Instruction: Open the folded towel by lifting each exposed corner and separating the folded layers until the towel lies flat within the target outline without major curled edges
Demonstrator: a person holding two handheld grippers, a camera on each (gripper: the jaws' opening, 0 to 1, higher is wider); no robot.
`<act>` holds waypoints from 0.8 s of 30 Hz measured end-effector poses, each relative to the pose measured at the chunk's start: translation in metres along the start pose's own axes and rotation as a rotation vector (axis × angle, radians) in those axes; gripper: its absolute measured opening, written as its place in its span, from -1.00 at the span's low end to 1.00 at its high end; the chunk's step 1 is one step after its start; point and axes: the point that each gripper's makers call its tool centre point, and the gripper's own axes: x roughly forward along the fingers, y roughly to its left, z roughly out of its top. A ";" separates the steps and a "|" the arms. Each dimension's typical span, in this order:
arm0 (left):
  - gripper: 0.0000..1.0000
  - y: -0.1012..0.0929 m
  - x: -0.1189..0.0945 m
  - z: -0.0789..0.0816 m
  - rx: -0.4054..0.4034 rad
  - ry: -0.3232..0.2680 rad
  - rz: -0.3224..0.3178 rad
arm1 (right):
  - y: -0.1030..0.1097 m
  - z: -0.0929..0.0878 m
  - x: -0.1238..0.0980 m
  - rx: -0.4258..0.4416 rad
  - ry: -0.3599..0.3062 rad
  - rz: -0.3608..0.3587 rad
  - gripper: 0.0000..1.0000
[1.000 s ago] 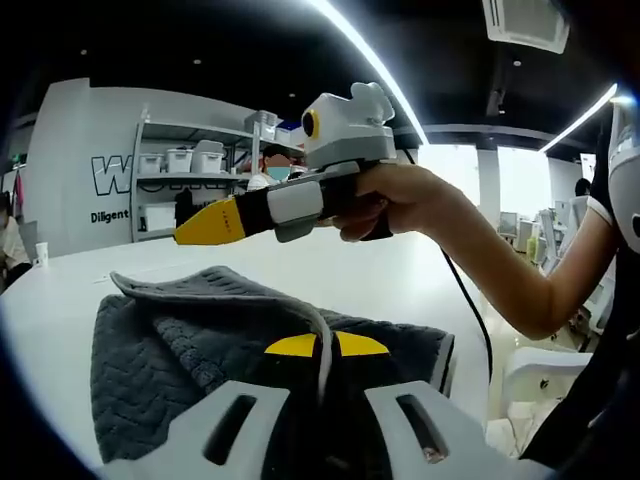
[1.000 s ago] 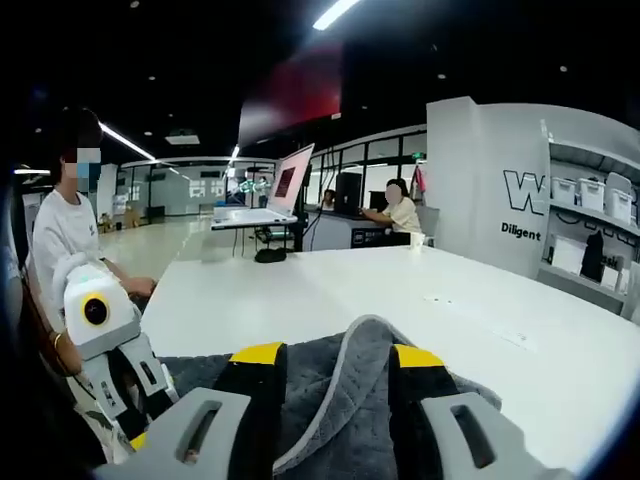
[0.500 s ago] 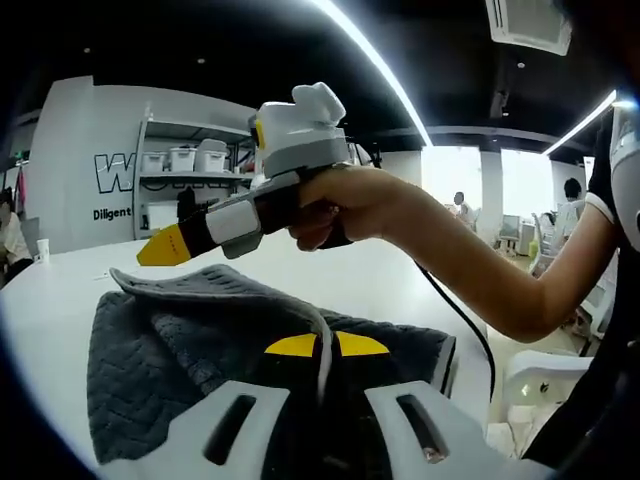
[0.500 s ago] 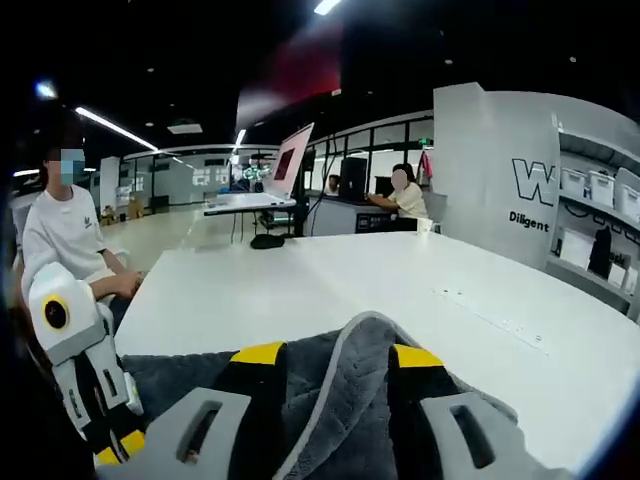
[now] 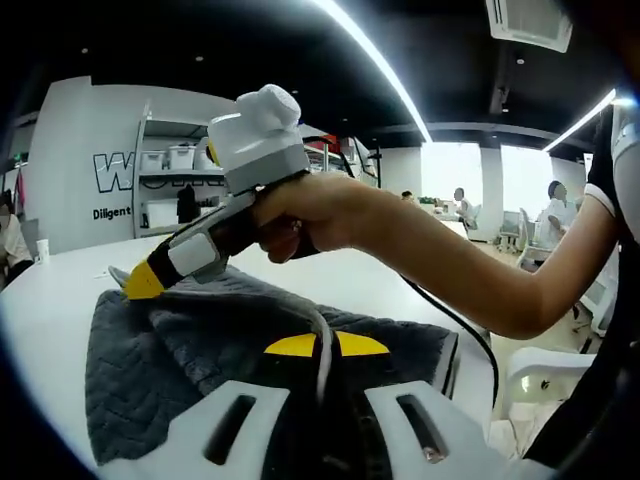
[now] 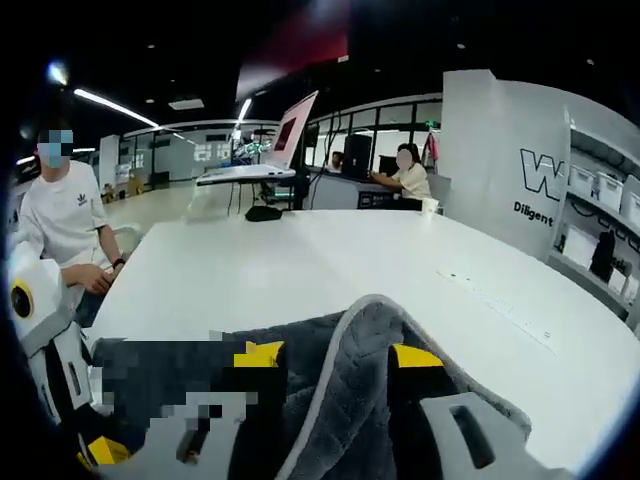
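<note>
Left gripper view. The grey towel (image 5: 190,340) lies rumpled on the white table (image 5: 330,275), taking up the lower half of the picture from about 8 o'clock to 4 o'clock. The left gripper (image 5: 326,345) rises from 6 o'clock; its two yellow-tipped jaws stand pressed close together on a pale-bound edge of the towel, which runs up between the tips and curves away toward 10 o'clock. The right gripper (image 5: 142,284) enters from 3 o'clock, carried in a person's hand (image 5: 305,212), and slants down toward 9 o'clock. Its yellow tip touches the towel's raised far edge. From this side, whether its jaws are spread or closed cannot be told here.

Right gripper view. The towel (image 6: 330,400) fills the bottom of the picture, with a thick fold humped up at 6 o'clock. The right gripper (image 6: 335,355) has this fold between its jaws: one yellow tip lies to each side of the hump, the cloth bulging up between them, so the jaws pinch the fold and are parted only by its thickness. The left gripper (image 6: 100,450) shows at 8 o'clock, its yellow tip low against the towel's near edge. The white table (image 6: 300,270) stretches away toward 12 o'clock. A seated person (image 6: 70,225) is at 9 o'clock, well apart from the towel.
</note>
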 end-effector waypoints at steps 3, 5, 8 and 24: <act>-0.93 0.000 0.000 0.000 0.003 0.003 0.000 | -0.001 -0.002 0.002 -0.001 0.007 -0.011 -0.29; -0.93 -0.001 0.001 0.000 0.003 0.003 0.001 | -0.001 -0.003 0.003 -0.008 0.012 -0.019 -0.29; -0.93 -0.001 0.001 -0.001 0.000 0.002 0.000 | 0.001 -0.007 0.004 -0.029 0.031 -0.023 -0.30; -0.93 -0.001 0.003 -0.003 -0.005 0.009 0.000 | -0.013 -0.017 -0.005 -0.031 0.031 -0.088 -0.63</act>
